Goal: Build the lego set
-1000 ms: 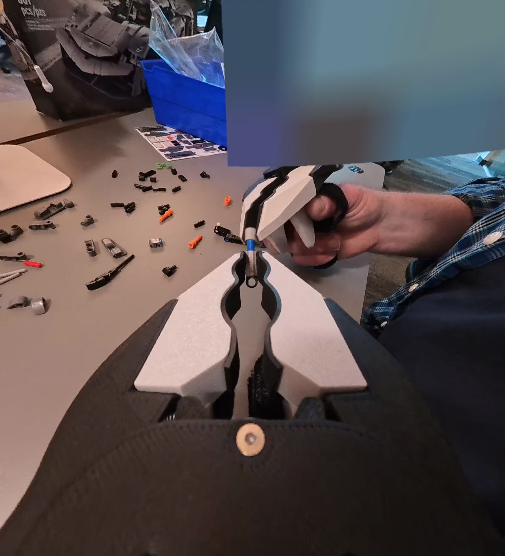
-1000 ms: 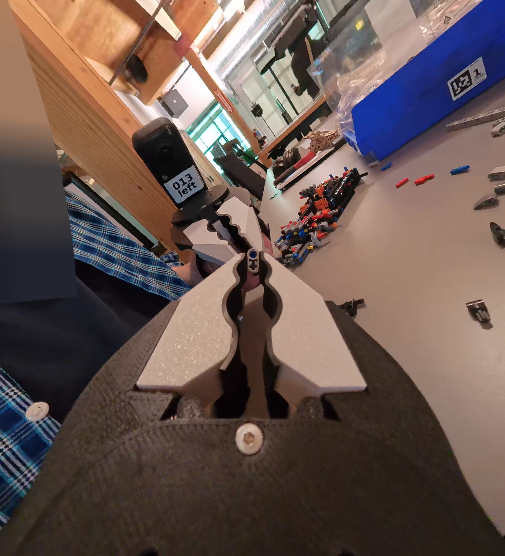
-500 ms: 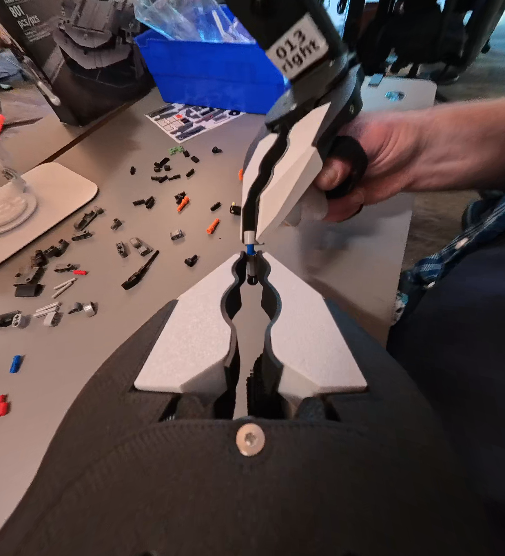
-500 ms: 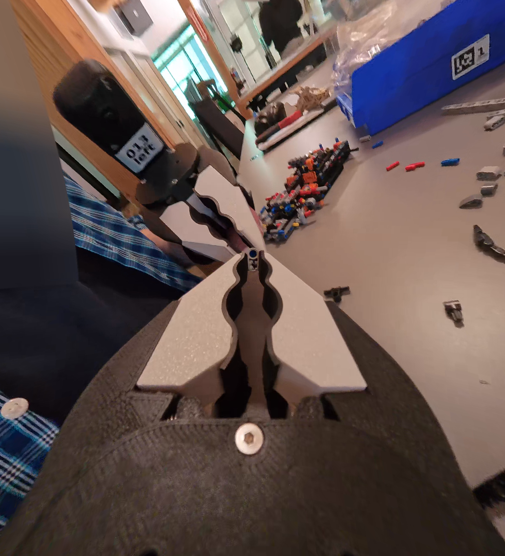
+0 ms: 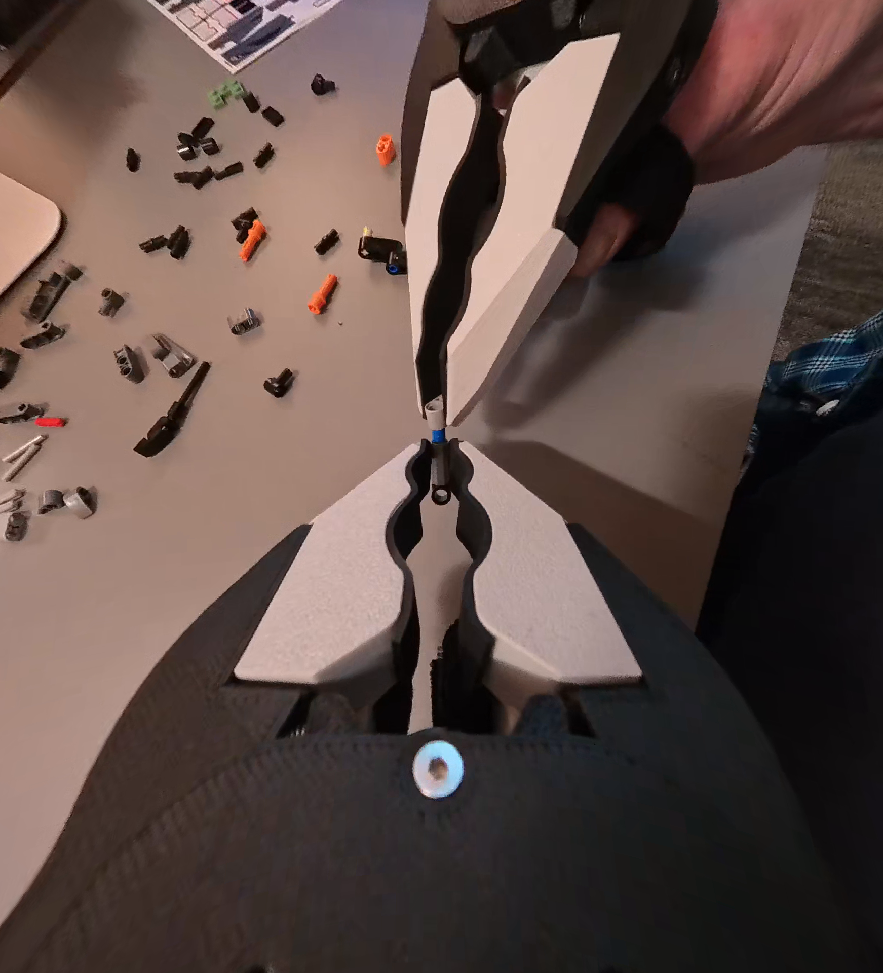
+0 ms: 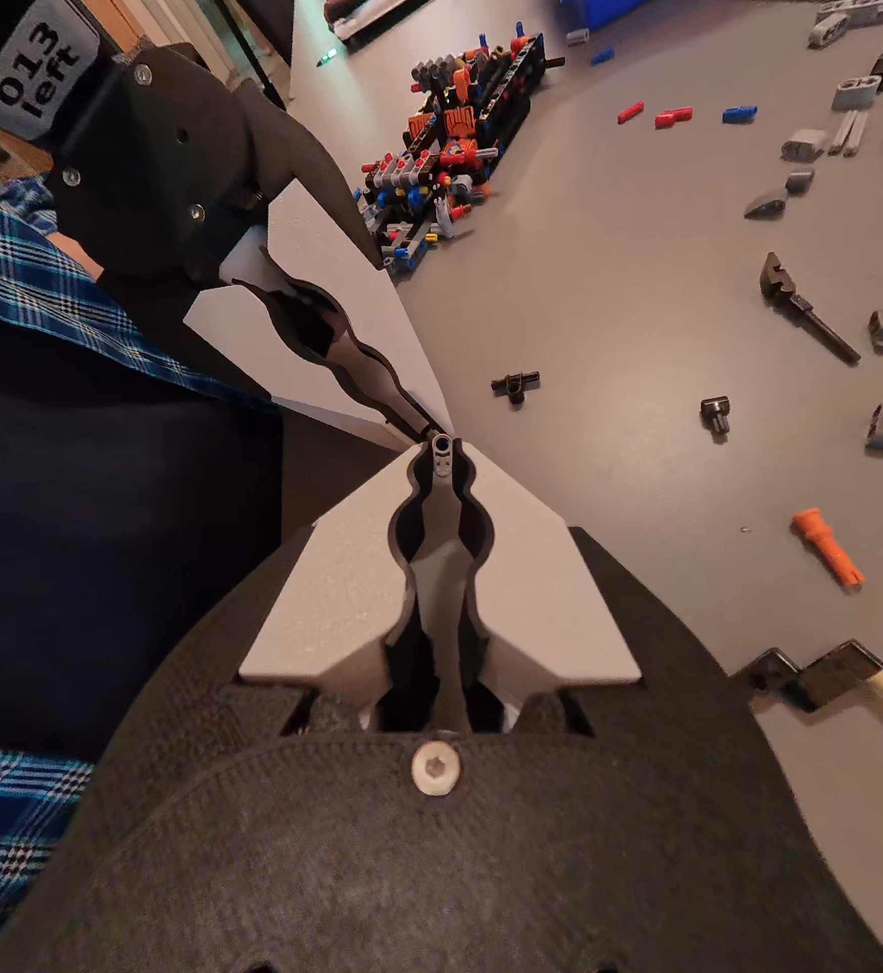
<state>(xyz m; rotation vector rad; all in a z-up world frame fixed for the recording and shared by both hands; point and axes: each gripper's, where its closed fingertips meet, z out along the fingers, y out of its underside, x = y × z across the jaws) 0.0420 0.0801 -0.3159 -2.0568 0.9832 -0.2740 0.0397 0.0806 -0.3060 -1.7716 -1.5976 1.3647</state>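
Note:
My left gripper (image 5: 440, 457) is shut on a small dark grey Technic connector (image 5: 440, 474) with a ring at its near end. A blue pin (image 5: 437, 436) joins it to a light grey connector (image 5: 434, 412) held in the shut right gripper (image 5: 436, 416), which comes down from above. In the right wrist view the right gripper (image 6: 442, 452) is shut on that light grey connector (image 6: 442, 457), with the blue pin showing in its hole, and the left gripper (image 6: 418, 424) meets it tip to tip. The two grippers hold the parts above the grey table (image 5: 613, 368).
Loose black, grey and orange Lego pieces (image 5: 249, 247) lie scattered on the table at left. A partly built multicoloured model (image 6: 449, 147) stands farther off. An orange pin (image 6: 826, 547) and a black piece (image 6: 823, 679) lie at right. A person's hand (image 5: 797, 95) and plaid sleeve (image 6: 23, 274) are close. Less than 4 cm separates the two grippers' tips. Left tips and right tips are each some 12 cm from the black piece (image 6: 823, 679). My left wrist view (image 5: 383, 245) looks at it from another angle.
Both grippers have moved in closer over the table, still tip to tip, and the right one has swung more upright above the left. Both stay shut on their joined parts.

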